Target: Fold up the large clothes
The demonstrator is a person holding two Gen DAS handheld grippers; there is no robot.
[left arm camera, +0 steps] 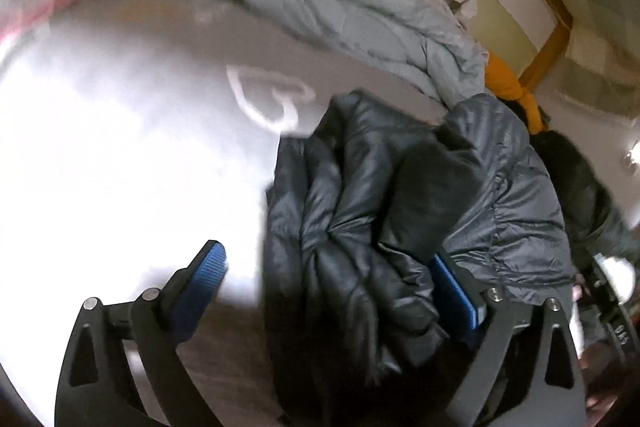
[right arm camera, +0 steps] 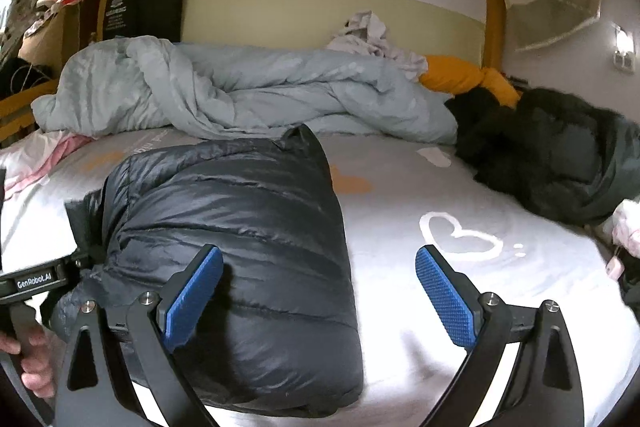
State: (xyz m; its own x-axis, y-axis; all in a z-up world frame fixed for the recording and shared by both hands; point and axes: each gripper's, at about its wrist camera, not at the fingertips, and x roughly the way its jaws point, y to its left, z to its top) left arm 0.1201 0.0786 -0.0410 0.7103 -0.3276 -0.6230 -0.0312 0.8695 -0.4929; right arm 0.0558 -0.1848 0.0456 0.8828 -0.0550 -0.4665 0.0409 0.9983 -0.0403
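Slick, dark quilted nylon fills the space just ahead of the left gripper (left arm camera: 332, 287): a puffer jacket (right arm camera: 240, 239), bunched into a rough fold on the pale bed sheet (right arm camera: 440, 307). That gripper's jaws stand wide apart, and the jacket's crumpled end lies between them, brushing the inner face of the blue pad (left arm camera: 456, 291) on the far side while the other pad hangs clear over the sheet; nothing is pinched. The right gripper (right arm camera: 320, 291) is also spread wide and empty, its one finger just over the jacket's near edge, the other over bare sheet by a white heart print (right arm camera: 460, 231).

I'd judge the jacket light, soft and springy, with a slippery shell, so a shallow pinch on a puffed panel would likely slide off. A stitched seam, the hem or the collar edge looks like the surer hold, with several layers gathered deep between the pads.

Beyond the jacket, further from both grippers, a pale blue duvet (right arm camera: 240, 87) lies heaped, an orange cushion (right arm camera: 460, 75) past it, and off to the right gripper's outer side a black fur-trimmed coat (right arm camera: 560, 155).
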